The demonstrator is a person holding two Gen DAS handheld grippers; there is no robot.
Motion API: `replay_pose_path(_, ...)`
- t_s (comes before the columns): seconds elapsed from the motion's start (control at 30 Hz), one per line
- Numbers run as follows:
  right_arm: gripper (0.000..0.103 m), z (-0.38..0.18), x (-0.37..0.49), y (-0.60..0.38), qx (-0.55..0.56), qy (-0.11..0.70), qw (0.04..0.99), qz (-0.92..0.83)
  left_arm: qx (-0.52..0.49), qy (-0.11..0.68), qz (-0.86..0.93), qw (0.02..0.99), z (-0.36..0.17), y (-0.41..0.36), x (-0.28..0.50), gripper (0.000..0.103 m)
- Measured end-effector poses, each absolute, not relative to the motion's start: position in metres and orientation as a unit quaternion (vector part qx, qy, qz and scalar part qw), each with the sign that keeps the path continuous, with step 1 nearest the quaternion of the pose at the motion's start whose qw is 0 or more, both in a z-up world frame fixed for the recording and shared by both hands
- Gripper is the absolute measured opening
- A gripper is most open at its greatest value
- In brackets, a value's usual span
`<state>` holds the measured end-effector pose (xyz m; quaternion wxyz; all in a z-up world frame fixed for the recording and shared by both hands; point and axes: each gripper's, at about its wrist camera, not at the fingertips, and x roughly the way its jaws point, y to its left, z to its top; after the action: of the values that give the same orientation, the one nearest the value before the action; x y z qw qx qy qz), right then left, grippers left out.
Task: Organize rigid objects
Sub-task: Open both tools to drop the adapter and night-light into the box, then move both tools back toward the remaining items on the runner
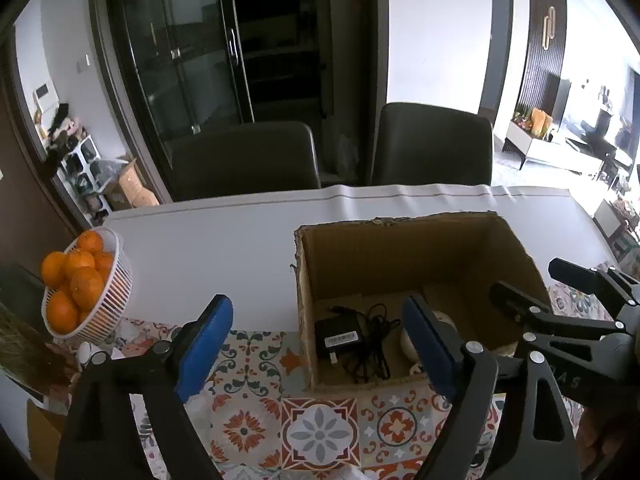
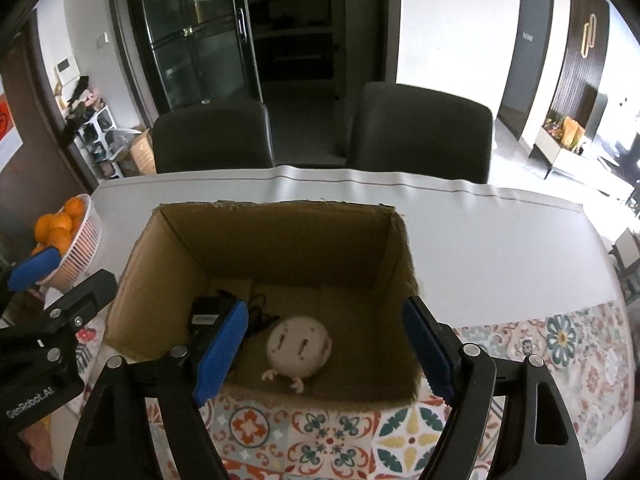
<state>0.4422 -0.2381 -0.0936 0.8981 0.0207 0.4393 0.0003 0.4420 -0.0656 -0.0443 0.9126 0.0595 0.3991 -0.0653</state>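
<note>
An open cardboard box [image 2: 280, 240] stands on the table, and it also shows in the left wrist view [image 1: 400, 248]. Inside lie a black power adapter [image 1: 338, 338] with its coiled cable [image 1: 374, 344] and a pale round-headed doll figure [image 2: 299, 346]. The adapter [image 2: 206, 312] is partly hidden behind a finger in the right wrist view. My right gripper [image 2: 324, 350] is open and empty above the box's near edge. My left gripper [image 1: 320, 344] is open and empty at the box's front left corner.
A white basket of oranges [image 1: 86, 286] stands at the table's left; it shows in the right wrist view [image 2: 66, 236] too. A patterned tile mat [image 1: 320, 428] covers the near table. Two dark chairs [image 2: 420, 132] stand behind the far edge. The right gripper [image 1: 568, 312] shows at right.
</note>
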Motion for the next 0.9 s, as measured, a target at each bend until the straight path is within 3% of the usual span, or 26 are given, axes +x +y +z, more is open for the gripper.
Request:
replay_pose_path(0.3,0.080,-0.077,0.406,-0.234,0.015,0.419,0.908,0.003,0.076,0.360,-0.058,0.928,-0.027,-0.060,0.402,0.103)
replay_pose_path(0.7,0.081,-0.071,0.359,-0.220,0.015,0.409,0.912,0.018,0.083,0.353,-0.040,0.931,-0.021,-0.045,0.358,0.103)
replay_pose_path(0.9,0.089,-0.077,0.337,-0.212,0.011,0.413,0.910,0.022,0.074,0.366,-0.034,0.927,-0.032,-0.035,0.337,0.103)
